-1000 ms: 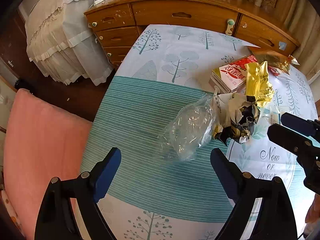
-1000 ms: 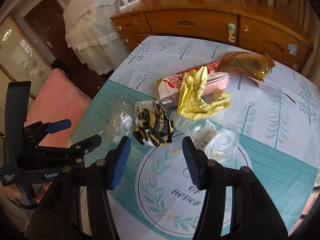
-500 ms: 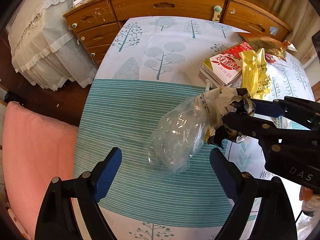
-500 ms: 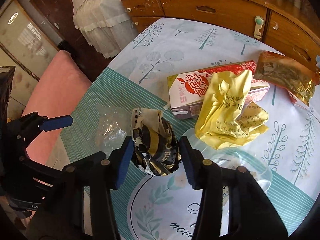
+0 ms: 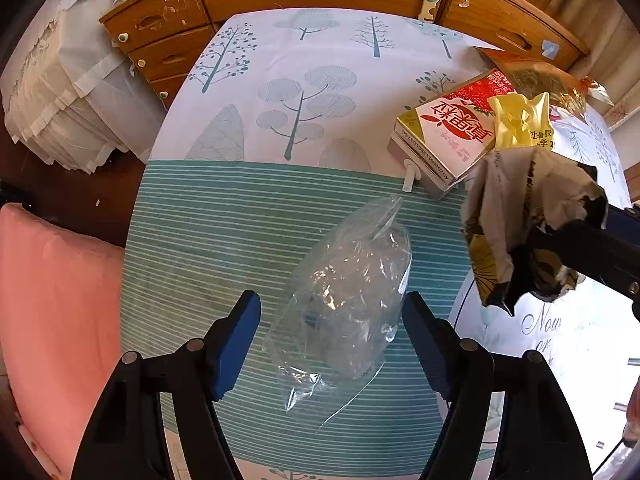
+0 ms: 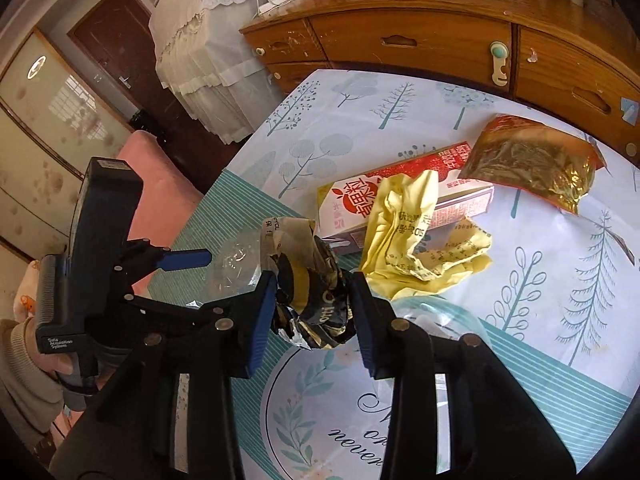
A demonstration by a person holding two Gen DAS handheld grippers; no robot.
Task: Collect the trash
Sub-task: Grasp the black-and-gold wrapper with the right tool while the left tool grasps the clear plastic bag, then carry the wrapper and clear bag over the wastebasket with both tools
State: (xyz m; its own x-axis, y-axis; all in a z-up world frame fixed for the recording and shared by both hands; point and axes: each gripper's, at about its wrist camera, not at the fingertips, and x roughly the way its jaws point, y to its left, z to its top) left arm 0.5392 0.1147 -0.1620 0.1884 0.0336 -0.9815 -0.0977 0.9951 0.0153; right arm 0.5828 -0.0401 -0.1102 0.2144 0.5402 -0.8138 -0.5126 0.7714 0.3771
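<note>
My right gripper is shut on a crumpled black-and-gold wrapper and holds it above the table; the wrapper also shows in the left wrist view. My left gripper is open, its fingers on either side of a clear plastic bag that lies on the teal striped cloth. Behind lie a red-and-white drink carton, a crumpled yellow paper on it, and a gold foil packet.
A wooden dresser stands at the table's far edge. A pink chair is at the left. A clear plastic item lies under my right gripper. A white lace-covered piece of furniture stands at the back left.
My right gripper closed on the black-and-gold wrapper and lifted it off the table. My left gripper moved forward until its fingers flank the clear bag.
</note>
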